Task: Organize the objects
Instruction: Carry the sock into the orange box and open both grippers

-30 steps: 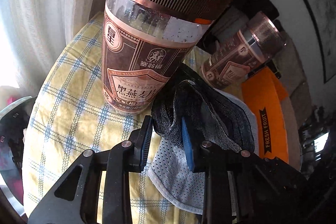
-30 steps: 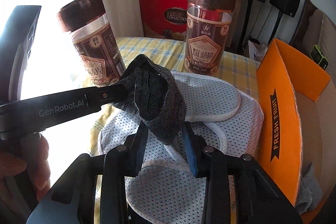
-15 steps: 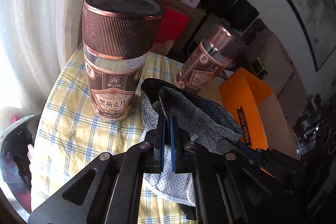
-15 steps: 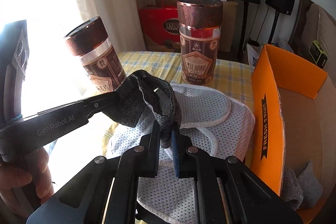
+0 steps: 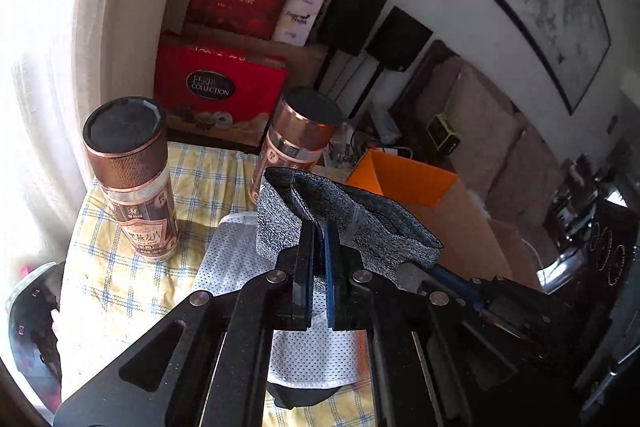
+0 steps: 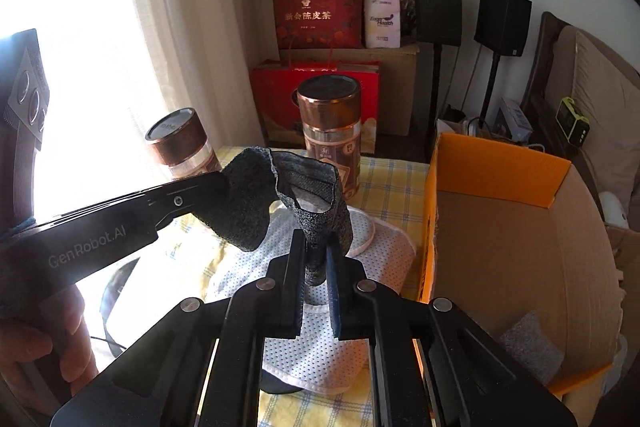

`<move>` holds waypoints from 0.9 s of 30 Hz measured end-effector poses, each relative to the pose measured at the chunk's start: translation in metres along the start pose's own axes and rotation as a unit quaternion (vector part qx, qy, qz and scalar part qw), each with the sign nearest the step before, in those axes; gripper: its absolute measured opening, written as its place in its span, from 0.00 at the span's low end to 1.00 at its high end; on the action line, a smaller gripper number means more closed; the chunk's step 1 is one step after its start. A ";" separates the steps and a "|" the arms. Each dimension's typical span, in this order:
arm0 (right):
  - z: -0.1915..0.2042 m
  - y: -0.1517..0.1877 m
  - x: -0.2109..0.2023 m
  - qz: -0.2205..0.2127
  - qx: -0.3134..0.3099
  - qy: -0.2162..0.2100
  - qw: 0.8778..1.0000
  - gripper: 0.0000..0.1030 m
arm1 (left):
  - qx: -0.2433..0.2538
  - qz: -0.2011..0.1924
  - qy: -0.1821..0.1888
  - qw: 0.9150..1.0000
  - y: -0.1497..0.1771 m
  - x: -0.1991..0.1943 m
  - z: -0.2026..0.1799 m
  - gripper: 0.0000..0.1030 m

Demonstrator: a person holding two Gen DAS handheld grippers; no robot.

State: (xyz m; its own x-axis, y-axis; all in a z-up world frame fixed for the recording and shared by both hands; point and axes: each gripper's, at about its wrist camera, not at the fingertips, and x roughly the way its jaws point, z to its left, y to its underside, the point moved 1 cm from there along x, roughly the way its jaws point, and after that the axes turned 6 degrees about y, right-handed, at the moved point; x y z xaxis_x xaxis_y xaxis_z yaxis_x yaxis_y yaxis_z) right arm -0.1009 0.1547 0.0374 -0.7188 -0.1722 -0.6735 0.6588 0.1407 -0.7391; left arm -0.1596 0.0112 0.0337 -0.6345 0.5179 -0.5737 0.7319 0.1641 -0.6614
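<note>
Grey knit sock [image 5: 344,223] hangs above the desk [image 5: 120,267], soft and limp, clamped at opposite edges by your left hand-held gripper [image 5: 318,259] and right hand-held gripper [image 6: 316,259]; keep gripping the edges.

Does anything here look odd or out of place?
Only the dark grey knitted fabric piece: it hangs in the air, pinched by both the left gripper and the right gripper. Nothing looks spilled or broken.

Grey speckled sock [image 5: 344,223], orange box [image 6: 492,167] (yellow-checked cloth [image 5: 200,179]).
</note>
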 end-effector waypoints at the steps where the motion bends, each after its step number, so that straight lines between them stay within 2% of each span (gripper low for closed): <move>1: -0.007 -0.001 -0.004 -0.002 0.004 0.004 1.000 0.08 | 0.003 0.002 0.006 1.000 0.000 0.000 -0.007 0.04; 7: -0.042 0.004 -0.026 -0.009 0.023 0.035 0.999 0.08 | 0.029 0.011 0.031 0.999 0.009 0.004 -0.052 0.04; 16: -0.106 0.022 -0.043 -0.008 0.063 0.083 0.994 0.08 | 0.063 0.043 0.058 0.995 0.031 0.039 -0.111 0.04; 21: -0.141 0.038 -0.038 0.009 0.091 0.104 0.990 0.08 | 0.080 0.067 0.059 0.993 0.046 0.065 -0.132 0.04; 27: -0.167 0.056 -0.022 0.033 0.112 0.120 0.986 0.08 | 0.090 0.101 0.051 0.989 0.060 0.095 -0.139 0.04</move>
State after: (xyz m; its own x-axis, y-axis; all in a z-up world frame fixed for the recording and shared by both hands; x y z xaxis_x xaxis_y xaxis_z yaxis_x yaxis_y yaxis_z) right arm -0.0856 0.3292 0.0086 -0.6870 0.0696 -0.7233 0.7190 -0.0792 -0.6905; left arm -0.1413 0.1871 0.0062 -0.4444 0.6092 -0.6568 0.7793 -0.0988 -0.6189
